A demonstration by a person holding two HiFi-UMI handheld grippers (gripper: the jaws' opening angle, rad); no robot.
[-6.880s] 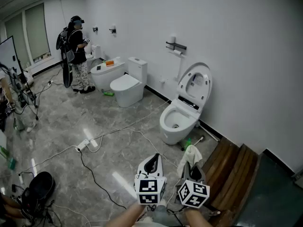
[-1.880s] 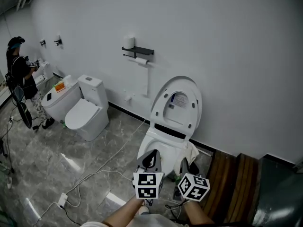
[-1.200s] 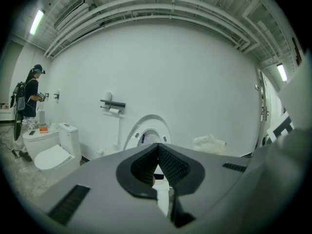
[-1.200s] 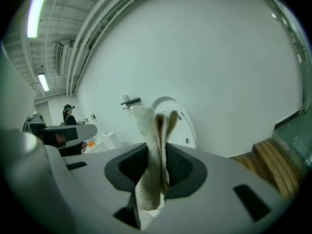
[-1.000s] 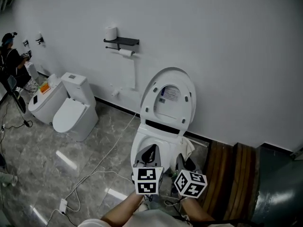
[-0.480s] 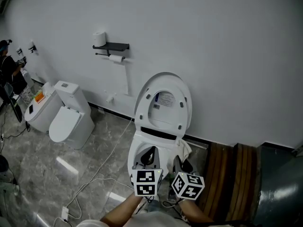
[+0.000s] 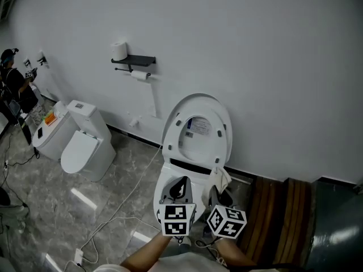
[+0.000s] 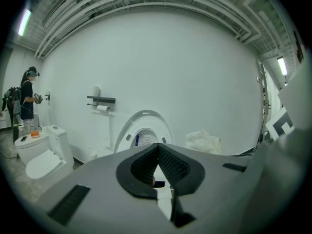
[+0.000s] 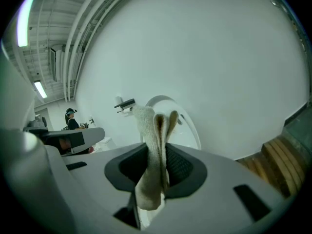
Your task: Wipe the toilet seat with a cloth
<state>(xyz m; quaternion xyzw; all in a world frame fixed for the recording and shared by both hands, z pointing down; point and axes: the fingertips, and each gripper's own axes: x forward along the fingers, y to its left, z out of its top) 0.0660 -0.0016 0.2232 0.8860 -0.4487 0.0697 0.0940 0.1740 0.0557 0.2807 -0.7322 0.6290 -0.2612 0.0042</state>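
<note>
r claw (image 9: 157, 168) pinching a white cloth (image 9: 155, 130), folded end sticking up past the tips. l claw (image 8: 157, 164) pressed together, nothing in it. both held by the front edge of the toilet (image 7: 165, 181), lid (image 7: 197, 130) up vs the wall.

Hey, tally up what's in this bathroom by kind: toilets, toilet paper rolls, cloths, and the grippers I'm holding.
Toilets: 3
Toilet paper rolls: 2
Cloth: 1
Grippers: 2
Total: 8
</note>
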